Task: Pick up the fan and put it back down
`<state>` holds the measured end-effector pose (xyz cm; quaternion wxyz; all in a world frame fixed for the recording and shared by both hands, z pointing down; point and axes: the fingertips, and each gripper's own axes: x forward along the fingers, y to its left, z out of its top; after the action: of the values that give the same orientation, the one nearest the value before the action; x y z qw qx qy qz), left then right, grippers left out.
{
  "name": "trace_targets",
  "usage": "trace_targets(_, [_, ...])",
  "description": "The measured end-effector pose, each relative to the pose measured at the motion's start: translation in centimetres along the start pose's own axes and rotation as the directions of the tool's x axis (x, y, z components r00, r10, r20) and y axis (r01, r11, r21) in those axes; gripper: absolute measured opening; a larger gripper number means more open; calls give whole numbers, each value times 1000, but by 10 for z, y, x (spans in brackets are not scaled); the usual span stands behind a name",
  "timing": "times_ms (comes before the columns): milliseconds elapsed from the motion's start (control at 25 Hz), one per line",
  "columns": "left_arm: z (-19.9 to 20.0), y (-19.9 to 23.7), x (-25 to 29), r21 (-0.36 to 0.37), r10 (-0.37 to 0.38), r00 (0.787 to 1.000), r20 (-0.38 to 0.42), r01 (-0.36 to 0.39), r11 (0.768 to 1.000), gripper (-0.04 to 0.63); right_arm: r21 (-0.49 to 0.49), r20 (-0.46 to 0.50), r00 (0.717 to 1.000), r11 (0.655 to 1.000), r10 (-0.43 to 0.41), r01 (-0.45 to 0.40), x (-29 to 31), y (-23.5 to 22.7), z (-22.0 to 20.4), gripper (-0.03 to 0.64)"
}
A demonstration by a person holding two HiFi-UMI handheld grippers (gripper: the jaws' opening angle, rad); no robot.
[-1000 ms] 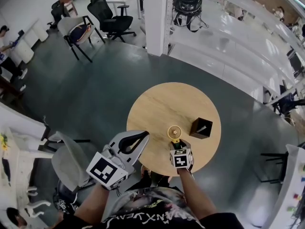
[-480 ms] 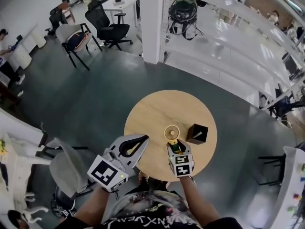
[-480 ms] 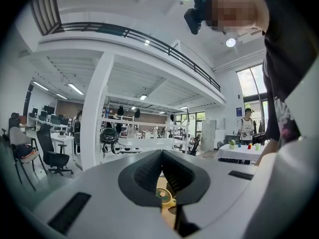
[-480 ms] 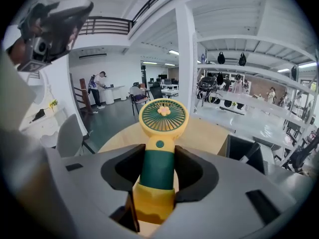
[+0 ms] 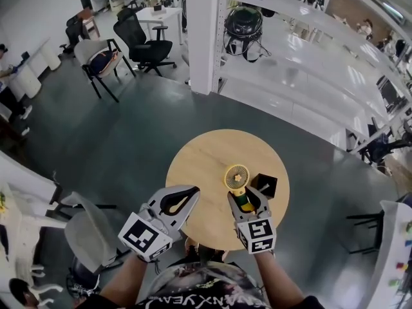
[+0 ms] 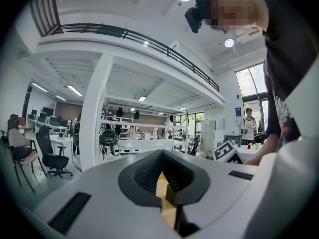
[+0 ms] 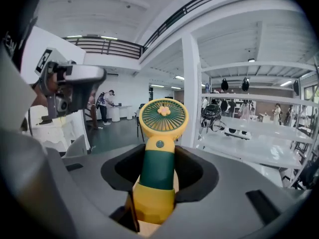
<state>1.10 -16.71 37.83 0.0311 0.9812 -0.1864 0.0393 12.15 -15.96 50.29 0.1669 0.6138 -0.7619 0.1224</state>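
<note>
My right claw (image 5: 248, 201) pinches the fan (image 5: 237, 176) by its green-and-yellow handle. I hold it upright, its round yellow head uppermost, in the air over the near edge of the table (image 5: 199, 163), just beside the black box (image 5: 266, 184). My right forearm reaches straight forward from my body, claw tipped slightly downward and marker cube facing up. My left claw (image 5: 192, 190) is pressed together with nothing in it, held level at the table's near-left edge.

Table (image 5: 199, 166): far and left parts bare wood, open to a pass. Box (image 5: 265, 184) stands right of centre, just beside fan (image 5: 237, 176), blocks that side. Left gripper (image 5: 193, 192) hangs over near edge.
</note>
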Motion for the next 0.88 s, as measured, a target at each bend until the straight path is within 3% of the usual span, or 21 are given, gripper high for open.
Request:
trace_targets(160, [0, -1, 0, 8, -5, 1000, -5, 5, 1000, 17, -59, 55, 998, 998, 30, -26, -21, 8, 30, 184])
trace_targets(520, [-2, -2, 3, 8, -11, 1000, 1, 11, 1000, 17, -92, 181, 980, 994, 83, -67, -60, 17, 77, 184])
trace_targets(880, [-3, 2, 2, 10, -5, 1000, 2, 5, 1000, 17, -119, 396, 911, 990, 118, -76, -103, 28, 139, 184])
